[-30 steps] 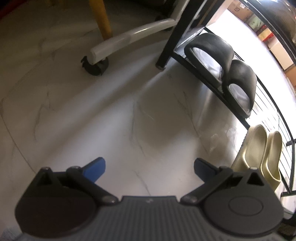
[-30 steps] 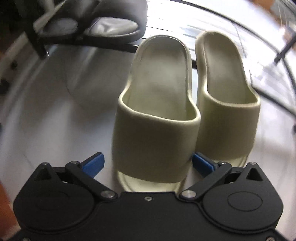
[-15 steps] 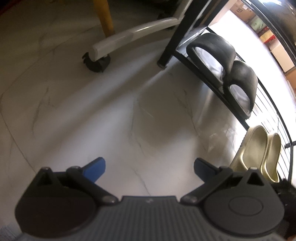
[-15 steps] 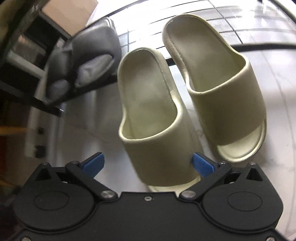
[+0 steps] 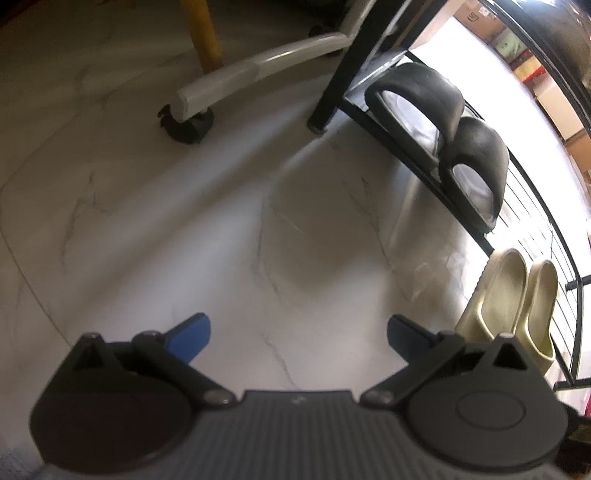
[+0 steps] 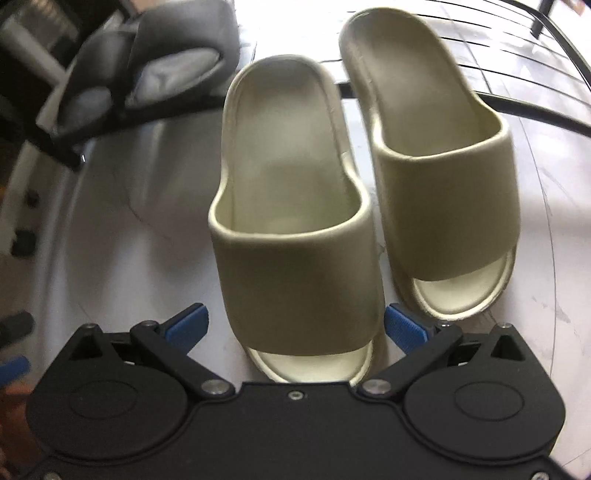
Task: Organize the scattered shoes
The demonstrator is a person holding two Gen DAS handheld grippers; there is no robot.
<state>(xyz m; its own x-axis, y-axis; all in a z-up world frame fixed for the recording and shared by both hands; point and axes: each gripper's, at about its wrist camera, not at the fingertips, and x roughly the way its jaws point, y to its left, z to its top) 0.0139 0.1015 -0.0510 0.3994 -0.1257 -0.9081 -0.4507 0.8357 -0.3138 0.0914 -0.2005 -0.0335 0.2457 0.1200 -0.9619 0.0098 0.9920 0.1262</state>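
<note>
Two beige slides lie side by side on the marble floor, heels toward the black shoe rack [image 6: 535,114]. The left beige slide [image 6: 291,221] has its toe strap between the fingers of my right gripper [image 6: 293,325], which stands open around it. The right beige slide [image 6: 439,166] lies just outside the right finger. A pair of black slides [image 6: 159,74] sits on the rack's low shelf. In the left wrist view my left gripper [image 5: 297,332] is open over bare floor, with the beige pair [image 5: 517,302] to its right and the black slides [image 5: 436,122] beyond.
An office chair's grey leg [image 5: 258,70] with a black caster [image 5: 186,125] stands at the far left of the floor. A yellow post [image 5: 205,33] rises behind it. The rack's black upright [image 5: 332,85] and wire shelf run along the right side.
The right wrist view swung sideways and back, with the left beige slide staying between the open fingers. The left gripper drifted slightly and stayed open.
</note>
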